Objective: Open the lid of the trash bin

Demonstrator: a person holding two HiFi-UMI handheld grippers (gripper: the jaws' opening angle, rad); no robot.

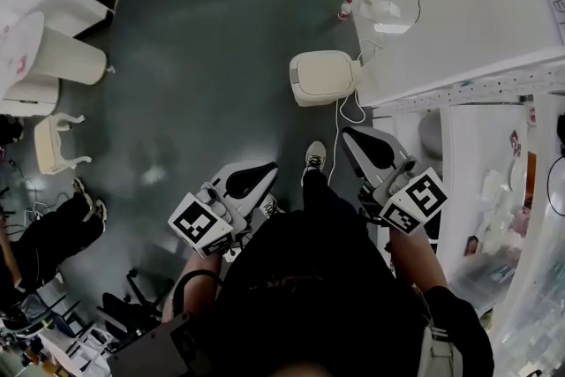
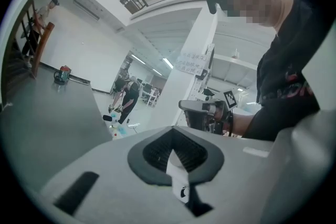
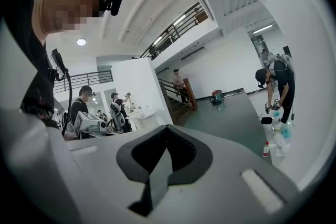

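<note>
Seen from above, a person stands on a dark floor (image 1: 203, 40) with a tool in each hand. The left hand-held gripper (image 1: 252, 181) and the right hand-held gripper (image 1: 371, 147) are both clenched, jaws pressed together on nothing.

The trash bin (image 1: 325, 78) is white with its lid down, hiding its inside. It sits on the floor just ahead of the right hand-held gripper, apart from both tools. It is just beside the edge of a white counter (image 1: 468, 22) that runs along that gripper's outer side.

Ahead and left of the left hand-held gripper, the floor lies open. A white cable (image 1: 349, 110) trails from the bin's side.

Both gripper views tilt up toward a staircase (image 3: 181, 94) and people in the distance. Neither shows the bin.
</note>
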